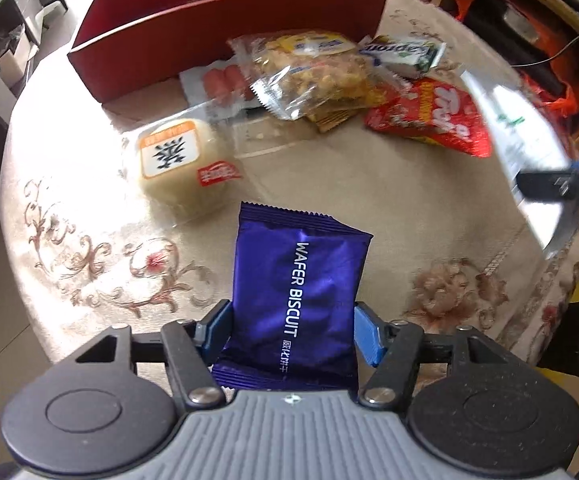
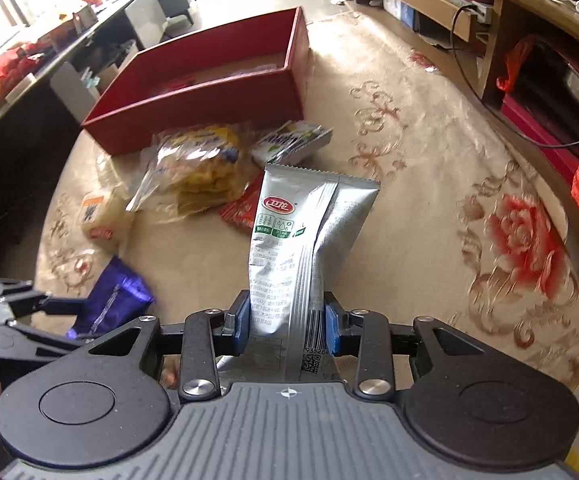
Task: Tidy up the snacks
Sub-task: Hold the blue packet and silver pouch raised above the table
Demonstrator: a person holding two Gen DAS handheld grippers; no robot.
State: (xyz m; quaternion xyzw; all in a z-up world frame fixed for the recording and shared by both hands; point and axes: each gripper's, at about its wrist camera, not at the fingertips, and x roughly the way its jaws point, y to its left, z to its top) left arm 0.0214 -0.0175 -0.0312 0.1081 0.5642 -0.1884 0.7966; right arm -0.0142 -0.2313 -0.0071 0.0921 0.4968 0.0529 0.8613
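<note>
My left gripper (image 1: 291, 330) is shut on a purple wafer biscuit packet (image 1: 297, 288) and holds it above the table; the packet also shows in the right wrist view (image 2: 115, 300). My right gripper (image 2: 287, 322) is shut on a silver snack pouch (image 2: 301, 240) that stands upright; it shows blurred at the right of the left wrist view (image 1: 517, 140). A red open box (image 1: 225, 32) stands at the table's far side, also in the right wrist view (image 2: 209, 92). A pile of snacks lies in front of it.
In the pile: a pale round cake with an orange label (image 1: 181, 160), sausages (image 1: 225, 84), a clear bag of yellow crackers (image 1: 313, 76), a green-white gum pack (image 1: 405, 54) and a red packet (image 1: 433, 116). The round table has a floral cloth (image 2: 429, 200). Wooden shelves (image 2: 469, 12) stand at the right.
</note>
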